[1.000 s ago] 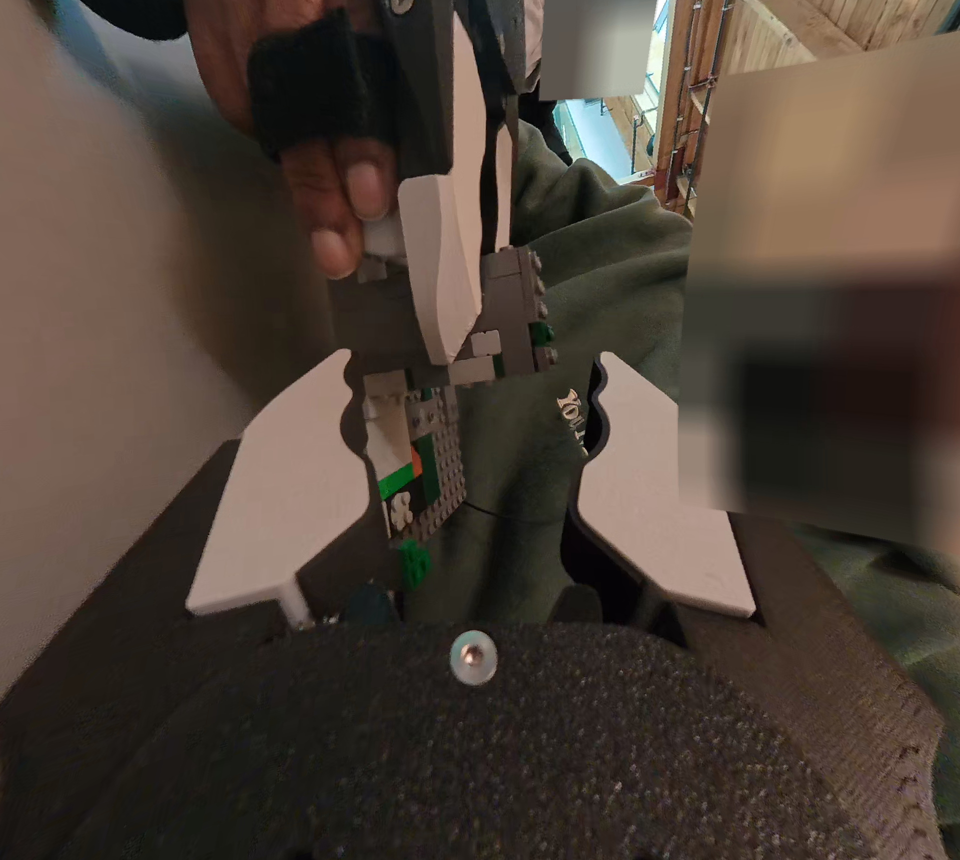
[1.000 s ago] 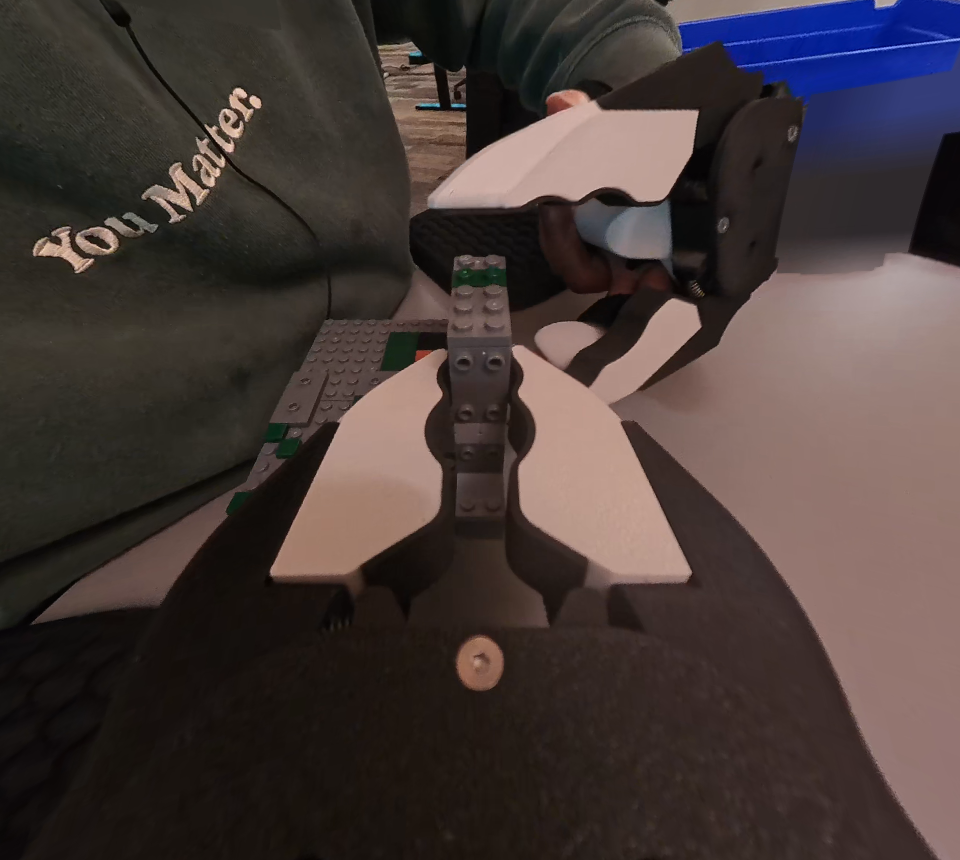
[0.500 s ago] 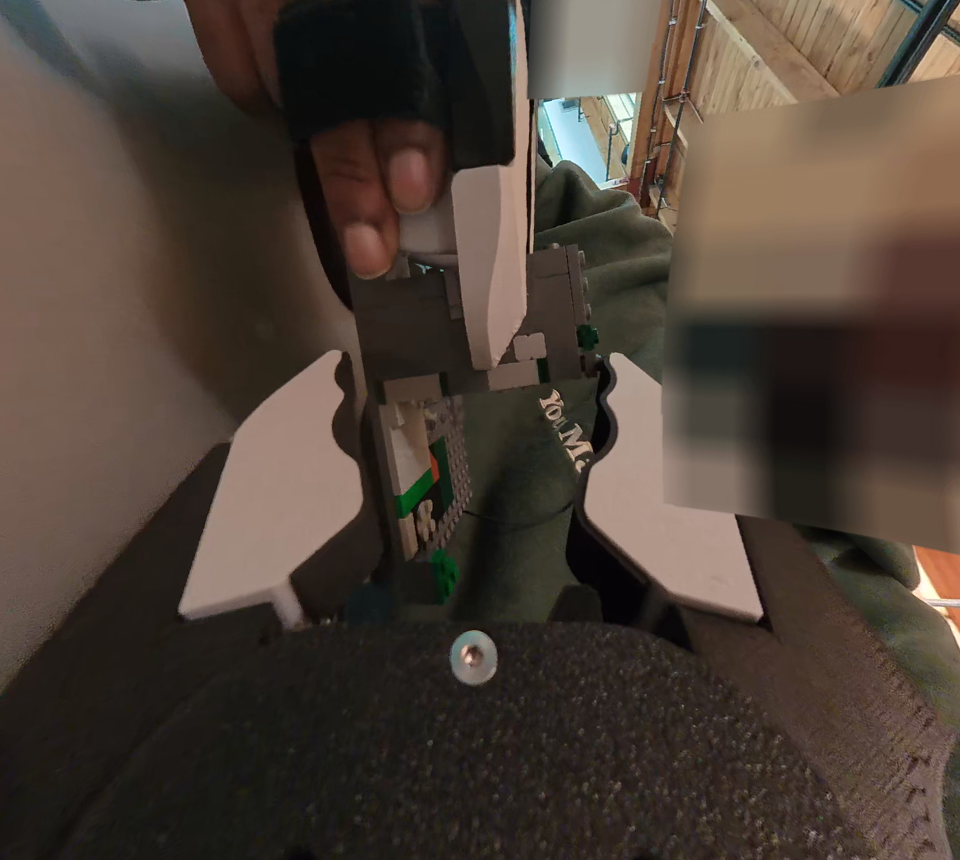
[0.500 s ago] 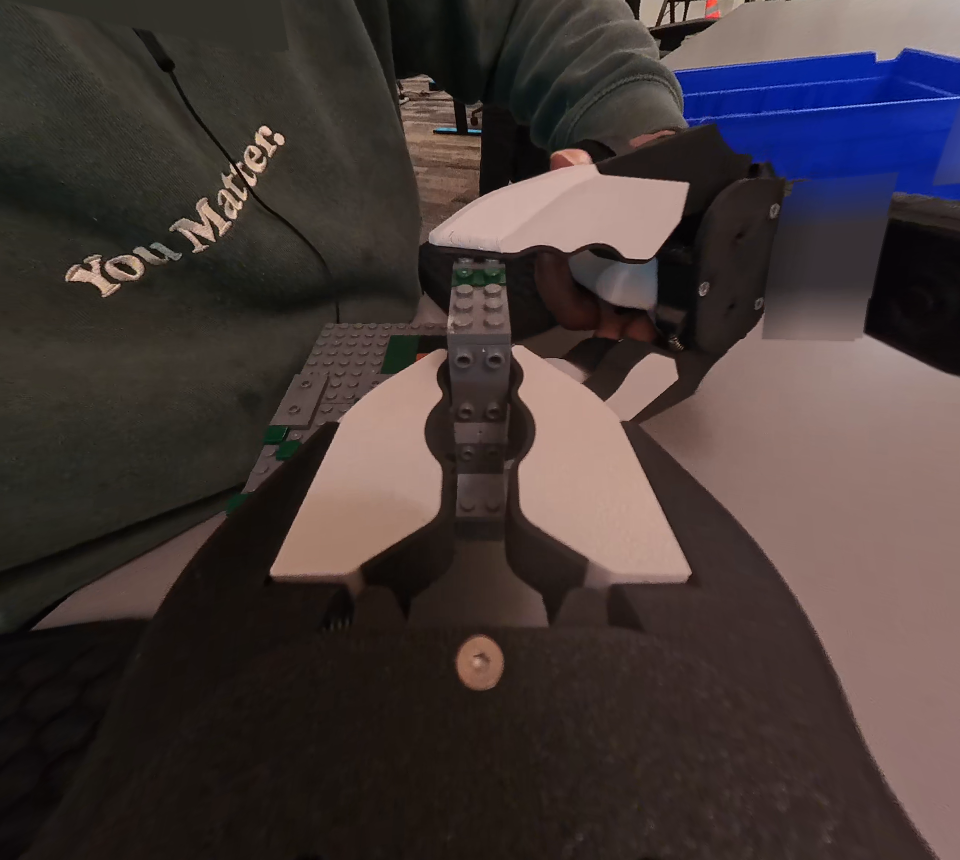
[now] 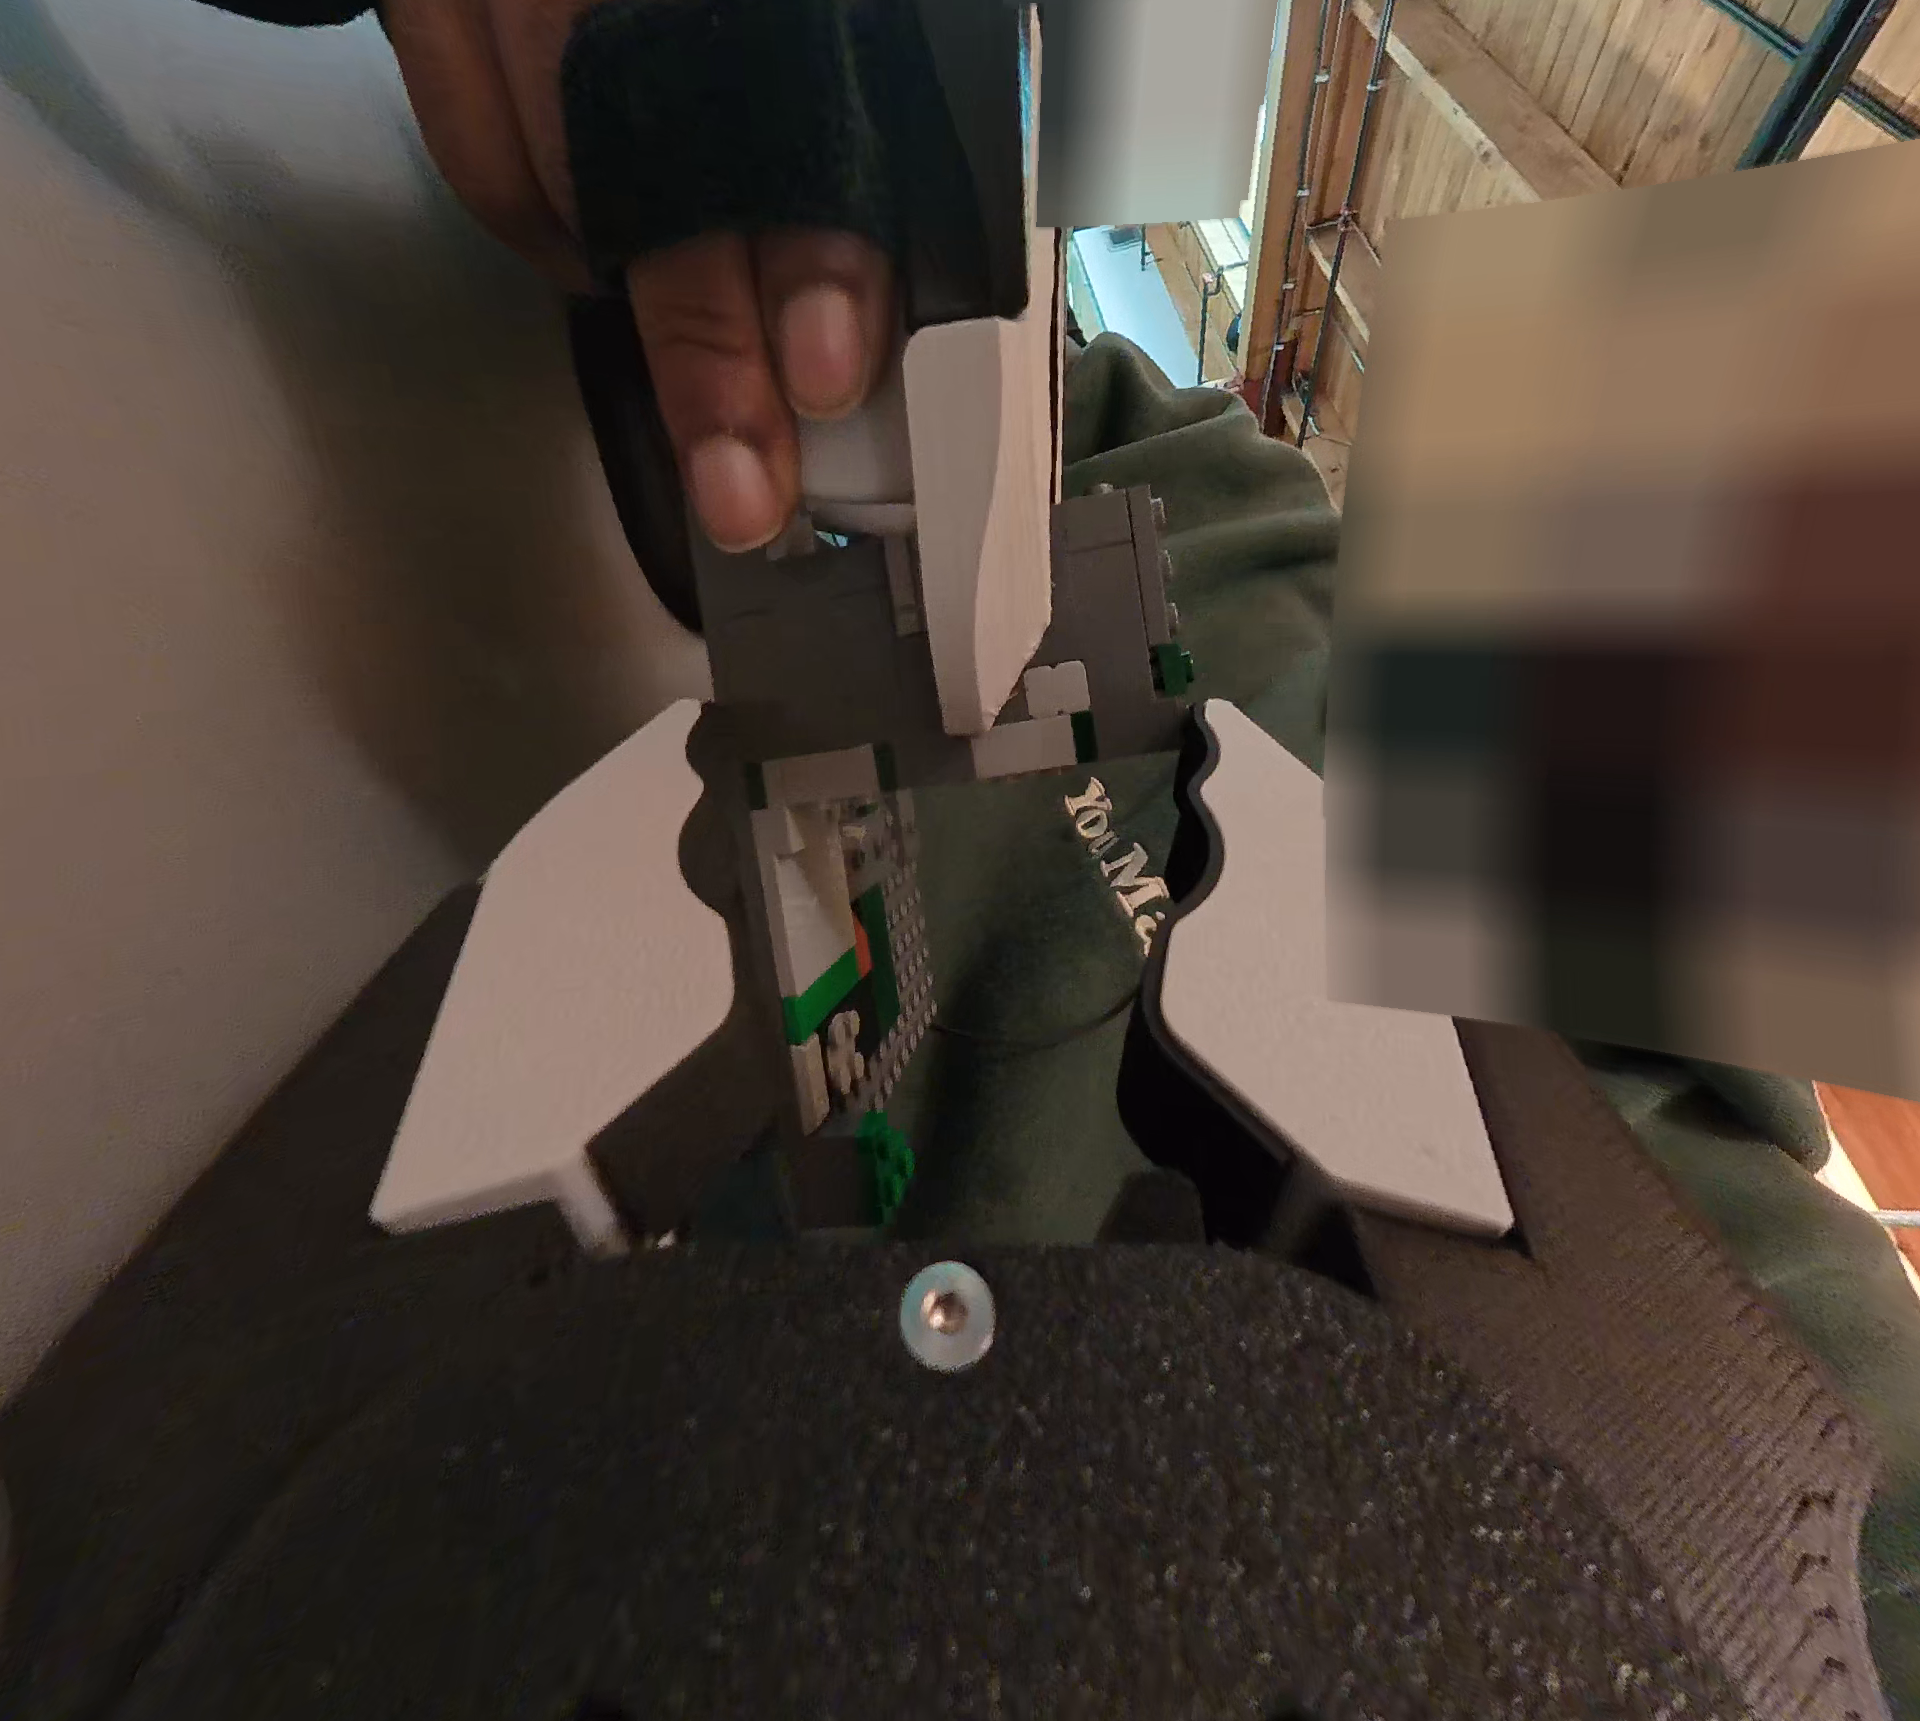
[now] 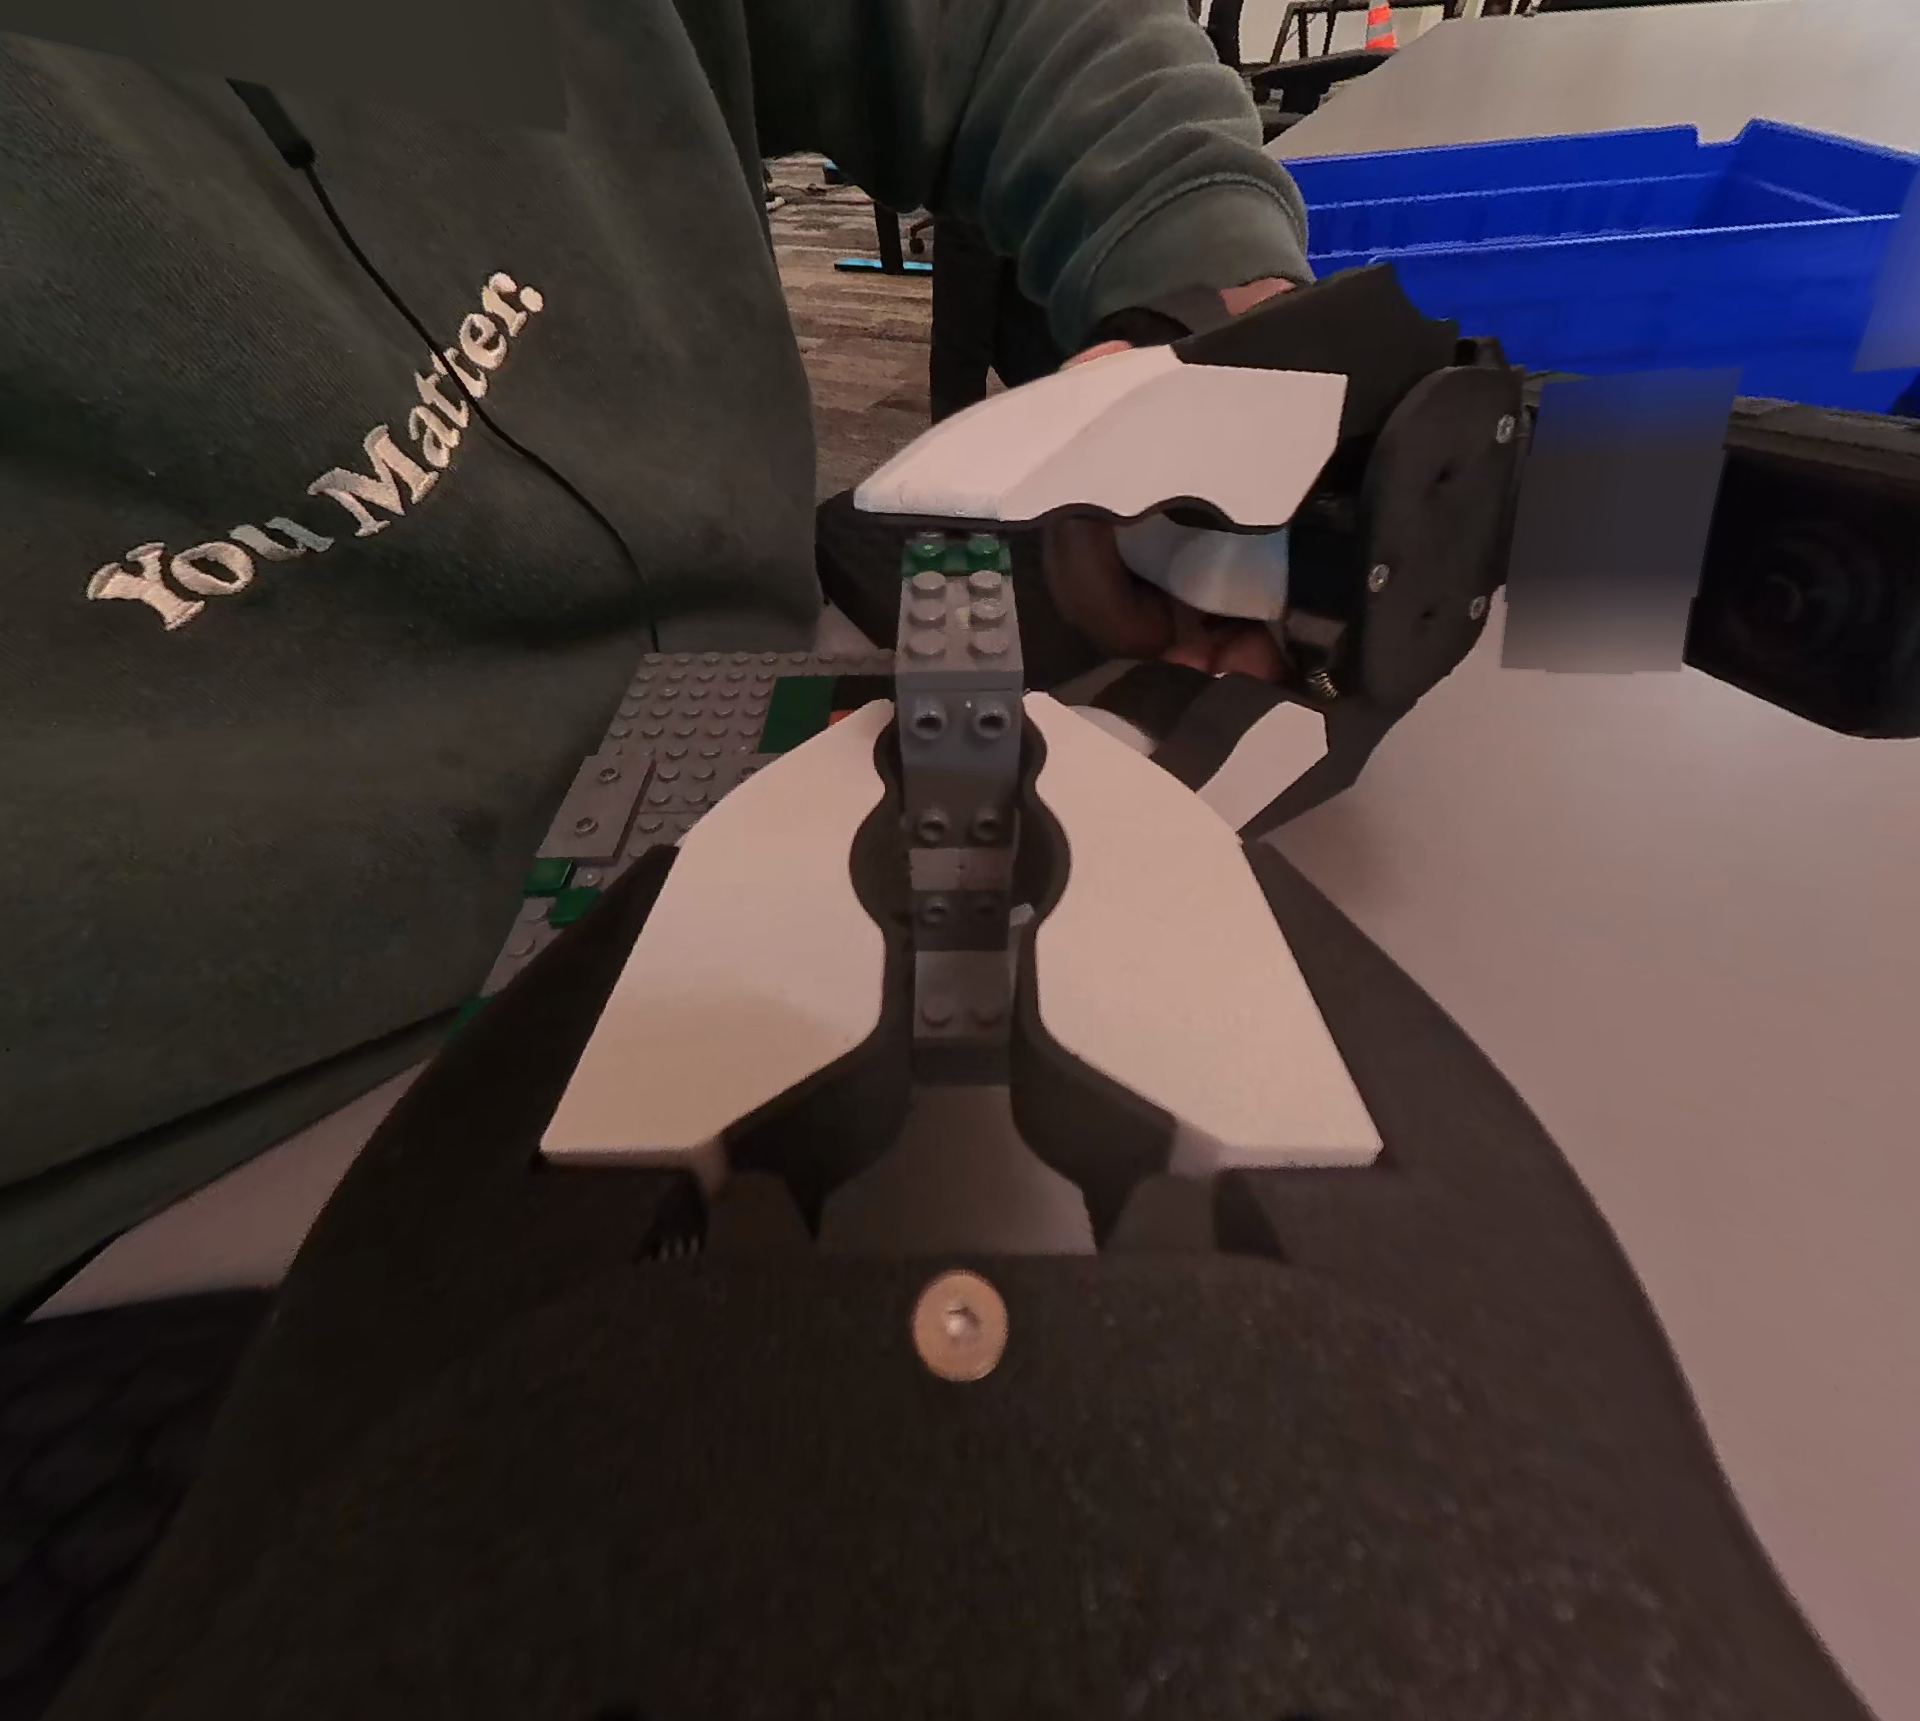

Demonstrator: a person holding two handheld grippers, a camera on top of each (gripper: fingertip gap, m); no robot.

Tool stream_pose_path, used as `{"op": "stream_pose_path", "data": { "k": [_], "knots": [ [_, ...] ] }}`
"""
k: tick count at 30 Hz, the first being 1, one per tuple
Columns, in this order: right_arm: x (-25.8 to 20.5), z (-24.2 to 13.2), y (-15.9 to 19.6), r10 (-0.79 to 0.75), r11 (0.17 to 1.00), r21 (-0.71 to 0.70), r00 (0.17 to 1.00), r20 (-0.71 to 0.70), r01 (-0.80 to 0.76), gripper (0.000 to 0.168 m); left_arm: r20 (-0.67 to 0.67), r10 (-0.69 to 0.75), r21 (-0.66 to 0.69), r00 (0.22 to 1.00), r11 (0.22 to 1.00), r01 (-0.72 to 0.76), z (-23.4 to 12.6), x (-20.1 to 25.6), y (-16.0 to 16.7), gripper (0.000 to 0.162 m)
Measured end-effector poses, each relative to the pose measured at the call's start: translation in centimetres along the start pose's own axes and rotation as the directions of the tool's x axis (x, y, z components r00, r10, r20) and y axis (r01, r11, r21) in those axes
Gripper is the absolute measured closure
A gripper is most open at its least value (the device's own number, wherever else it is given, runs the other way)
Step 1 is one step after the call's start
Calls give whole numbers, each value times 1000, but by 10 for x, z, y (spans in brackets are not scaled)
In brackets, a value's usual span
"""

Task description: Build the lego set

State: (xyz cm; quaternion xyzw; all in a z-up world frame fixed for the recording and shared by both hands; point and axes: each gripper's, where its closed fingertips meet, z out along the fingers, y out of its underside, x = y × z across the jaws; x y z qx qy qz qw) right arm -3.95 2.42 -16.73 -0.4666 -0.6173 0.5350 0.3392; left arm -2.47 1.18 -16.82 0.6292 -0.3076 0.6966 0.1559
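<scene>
Item: grey brick column (image 6: 958, 788), frame centre, clamped in right tool (image 6: 958, 850), over grey baseplate (image 6: 686, 736) on desk (image 6: 1558, 996). Left tool (image 6: 1049, 622), spread wide, has closed in; upper finger meets column's green top – bracing likely

A: Ahead of the right gripper (image 6: 958, 741)?

B: Blocked. The tall grey brick tower (image 6: 958, 684) fills its jaws; the left gripper (image 6: 1101, 611) straddles the tower top.

A: To its right?

B: Bare grey tabletop (image 6: 1558, 996), open up to the blue plastic bin (image 6: 1610, 217).
</scene>
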Motion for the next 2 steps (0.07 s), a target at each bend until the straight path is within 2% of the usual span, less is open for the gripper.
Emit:
{"op": "stream_pose_path", "data": {
  "k": [1, 2],
  "knots": [
    [0, 1, 1, 0, 1000, -5, 1000, 2, 0, 151, 4, 0, -3, 1000, 1000, 0, 0, 0, 1, 81],
    [-1, 1, 1, 0, 1000, -8, 1000, 5, 0, 152, 3, -8, 2, 1000, 1000, 8, 1, -1, 1, 81]
  ]
}}
